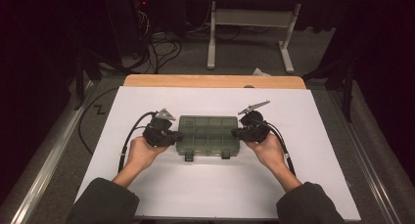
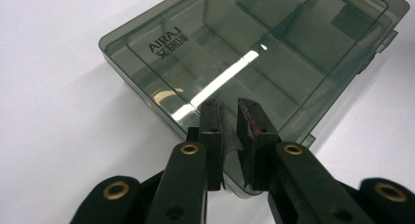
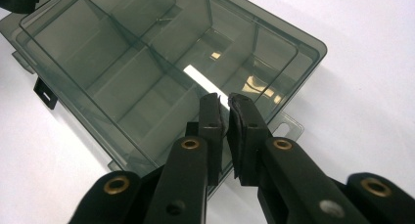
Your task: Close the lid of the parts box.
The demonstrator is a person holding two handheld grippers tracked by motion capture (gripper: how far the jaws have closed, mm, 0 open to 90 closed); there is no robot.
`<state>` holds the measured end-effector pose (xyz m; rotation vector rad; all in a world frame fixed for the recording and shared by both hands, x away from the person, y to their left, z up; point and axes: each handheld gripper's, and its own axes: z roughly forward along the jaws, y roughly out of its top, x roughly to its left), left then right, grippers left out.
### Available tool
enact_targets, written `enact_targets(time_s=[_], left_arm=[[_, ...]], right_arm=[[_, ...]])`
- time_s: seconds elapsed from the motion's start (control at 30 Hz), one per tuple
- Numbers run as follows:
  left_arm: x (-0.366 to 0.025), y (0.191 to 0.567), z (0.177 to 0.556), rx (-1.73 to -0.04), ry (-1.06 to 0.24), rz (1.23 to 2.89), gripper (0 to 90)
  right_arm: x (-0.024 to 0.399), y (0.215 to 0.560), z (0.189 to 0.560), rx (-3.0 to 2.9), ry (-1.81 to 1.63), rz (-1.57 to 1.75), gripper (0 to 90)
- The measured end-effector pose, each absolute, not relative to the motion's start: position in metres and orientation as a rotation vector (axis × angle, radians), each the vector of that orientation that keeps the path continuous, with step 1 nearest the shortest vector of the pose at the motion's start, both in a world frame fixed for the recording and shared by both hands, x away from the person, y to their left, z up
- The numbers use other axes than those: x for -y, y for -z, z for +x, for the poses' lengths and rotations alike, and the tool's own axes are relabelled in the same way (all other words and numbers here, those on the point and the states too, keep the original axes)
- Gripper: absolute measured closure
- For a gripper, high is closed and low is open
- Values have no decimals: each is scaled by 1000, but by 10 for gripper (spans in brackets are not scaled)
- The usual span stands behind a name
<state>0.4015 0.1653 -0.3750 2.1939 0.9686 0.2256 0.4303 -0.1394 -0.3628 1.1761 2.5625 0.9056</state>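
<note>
A smoky translucent compartment box (image 1: 208, 133) lies flat on the white sheet (image 1: 215, 185) with its lid down and two dark latches on its near side. My left gripper (image 1: 177, 136) is at the box's left end. In the left gripper view its jaws (image 2: 229, 109) stand close together over the lid's edge (image 2: 254, 53) with nothing between them. My right gripper (image 1: 236, 132) is at the box's right end. Its jaws (image 3: 224, 102) are shut above the lid (image 3: 147, 72) near that end. One latch (image 3: 45, 93) sticks out at the left of that view.
The white sheet covers a wooden table whose far edge (image 1: 215, 81) shows bare. Beyond it are floor cables (image 1: 161, 50) and a white table frame (image 1: 211, 43). A cable (image 1: 128, 138) trails from the left gripper over the sheet.
</note>
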Motion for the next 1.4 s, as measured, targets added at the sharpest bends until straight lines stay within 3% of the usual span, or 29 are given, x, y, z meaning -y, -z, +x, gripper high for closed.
enact_targets(time_s=[0.83,1.4], left_arm=[[-151,381,392,-925,-273,2245,807],[-159,371,392,-931,-258,2162,738]], right_arm=[[132,373,418,-2567,-893,1098,854],[134,363,414,-2531,-966,1064,779]])
